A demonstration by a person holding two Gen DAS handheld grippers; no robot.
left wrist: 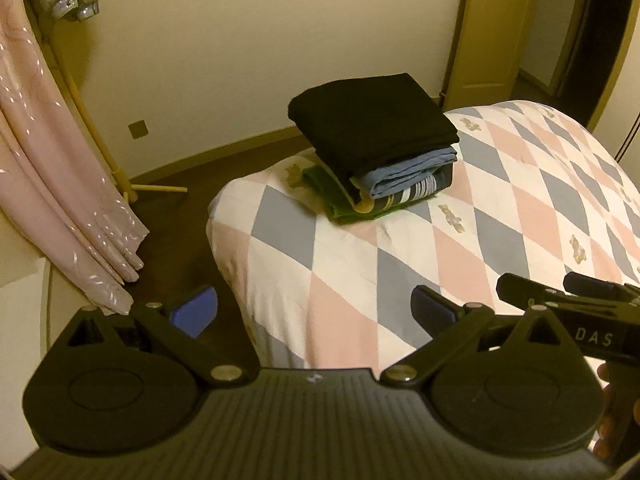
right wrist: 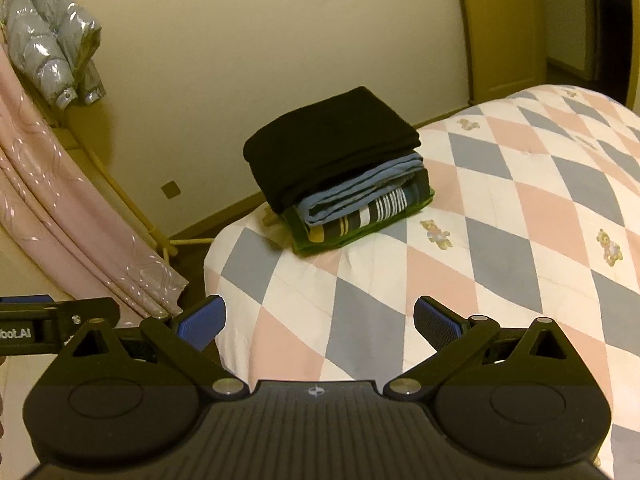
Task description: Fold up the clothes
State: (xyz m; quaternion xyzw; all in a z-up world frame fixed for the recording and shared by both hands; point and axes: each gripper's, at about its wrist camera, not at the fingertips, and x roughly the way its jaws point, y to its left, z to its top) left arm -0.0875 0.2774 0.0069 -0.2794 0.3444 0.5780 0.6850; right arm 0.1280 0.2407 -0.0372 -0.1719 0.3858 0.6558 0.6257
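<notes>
A neat pile of folded clothes (right wrist: 340, 172), with a black garment (right wrist: 328, 140) on top, then blue, striped and green ones, lies on the corner of the bed with a pink, grey and white diamond quilt (right wrist: 500, 220). It lies ahead of both claws and well apart from them. The left claw (left wrist: 314, 314) and the right claw (right wrist: 320, 322) both stand spread wide and hold nothing. No loose garment shows. Readable writing: "DAS" and "bot.AI" on the claws' bodies.
</notes>
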